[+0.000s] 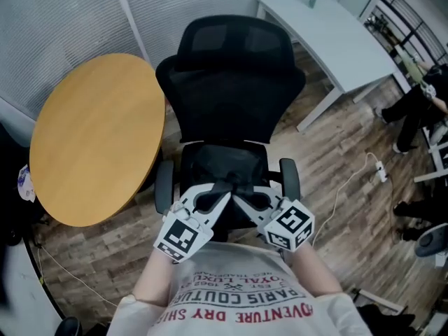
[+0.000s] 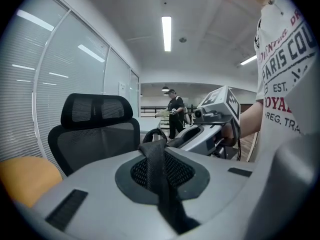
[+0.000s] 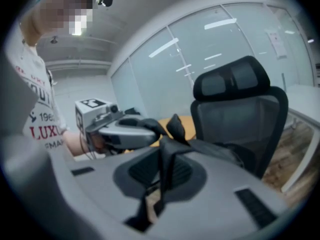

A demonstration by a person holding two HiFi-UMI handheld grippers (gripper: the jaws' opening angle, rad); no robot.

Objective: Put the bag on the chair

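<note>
Black on black here: the bag [image 1: 225,165] sits low over the seat of the black mesh office chair [image 1: 231,82], between the two armrests, and both tools are on it. The left gripper [image 1: 222,192] has its jaws pinched nearly together on a strap [image 2: 156,160] of woven black webbing, which runs up out of the slot between the jaws in its own view. The right gripper [image 1: 242,196] is closed down just as tight on a second strap [image 3: 167,165], gripped edge-on and rising toward the bag's dark body [image 3: 227,151] in front of the chair back. The two sets of tips come together almost nose to nose above the front of the seat, each marker cube riding back toward the person's hands. Whether the bag's weight rests fully on the cushion is hard to tell, dark fabric against dark fabric. A round wooden table [image 1: 91,138] stands just beside the chair on the left, nearly against its armrest. Beyond the chair on the right is a white desk [image 1: 329,37], and a white power strip [image 1: 379,171] lies on the wood-plank floor [image 1: 336,145]. Far down the room a person [image 2: 175,113] in dark clothes stands.
</note>
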